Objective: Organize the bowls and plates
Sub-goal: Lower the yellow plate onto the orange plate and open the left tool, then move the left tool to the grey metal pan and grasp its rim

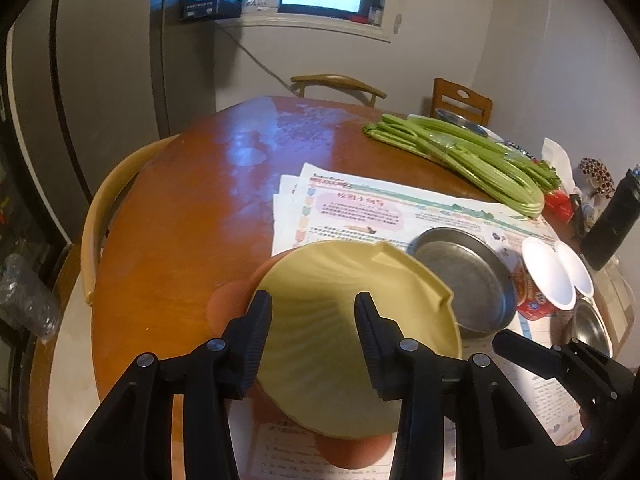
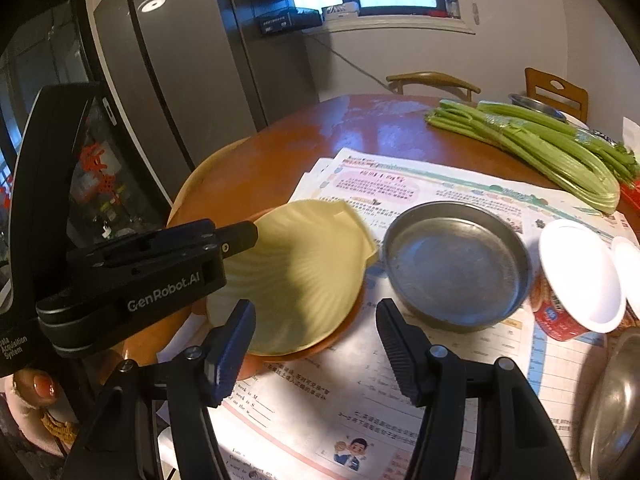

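A yellow shell-shaped plate (image 1: 344, 292) (image 2: 304, 264) lies on an orange plate (image 1: 228, 304) (image 2: 340, 340) at the table's near edge. My left gripper (image 1: 312, 312) hovers over the yellow plate, its jaws apart and the pads clear of it; from the right wrist view the left gripper (image 2: 244, 236) reaches over the plate's left rim. To the right stands a round steel dish (image 1: 464, 276) (image 2: 456, 264). My right gripper (image 2: 314, 320) is open above the newspaper, between the plates and the steel dish, with nothing in it. It also shows at the lower right as the right gripper (image 1: 504, 344).
Newspaper sheets (image 2: 440, 380) cover the near table. Red cups with white lids (image 2: 580, 280) and a second steel bowl (image 2: 612, 400) sit at the right. Celery (image 1: 460, 152) lies farther back, beside a black bottle (image 1: 612, 220). Chairs ring the table; a fridge (image 2: 168, 80) stands left.
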The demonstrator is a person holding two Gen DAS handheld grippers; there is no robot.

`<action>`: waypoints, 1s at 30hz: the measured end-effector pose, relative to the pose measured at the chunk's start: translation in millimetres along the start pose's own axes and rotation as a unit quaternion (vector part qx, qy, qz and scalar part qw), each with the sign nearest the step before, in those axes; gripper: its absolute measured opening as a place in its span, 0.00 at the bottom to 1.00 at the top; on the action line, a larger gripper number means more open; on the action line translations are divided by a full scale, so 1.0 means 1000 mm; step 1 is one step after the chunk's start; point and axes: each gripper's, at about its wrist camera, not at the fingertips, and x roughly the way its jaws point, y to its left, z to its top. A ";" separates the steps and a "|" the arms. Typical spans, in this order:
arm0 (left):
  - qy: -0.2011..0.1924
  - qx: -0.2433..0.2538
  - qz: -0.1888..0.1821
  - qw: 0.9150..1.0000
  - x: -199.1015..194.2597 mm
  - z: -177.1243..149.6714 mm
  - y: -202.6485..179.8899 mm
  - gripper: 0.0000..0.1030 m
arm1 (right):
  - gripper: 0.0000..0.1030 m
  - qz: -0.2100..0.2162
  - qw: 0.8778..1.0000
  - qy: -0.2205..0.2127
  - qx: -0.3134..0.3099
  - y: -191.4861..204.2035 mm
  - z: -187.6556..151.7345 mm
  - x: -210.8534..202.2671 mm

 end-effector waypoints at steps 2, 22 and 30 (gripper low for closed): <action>-0.001 0.002 -0.003 1.000 -0.002 0.000 -0.004 0.44 | 0.61 -0.003 1.000 -0.005 0.004 -0.003 0.000 -0.006; -0.003 0.053 -0.037 0.998 -0.026 0.004 -0.080 0.47 | 0.61 -0.036 0.995 -0.060 0.064 -0.060 -0.008 -0.068; 0.008 0.068 -0.046 0.997 -0.020 0.007 -0.107 0.47 | 0.61 -0.038 0.992 -0.076 0.090 -0.083 -0.014 -0.089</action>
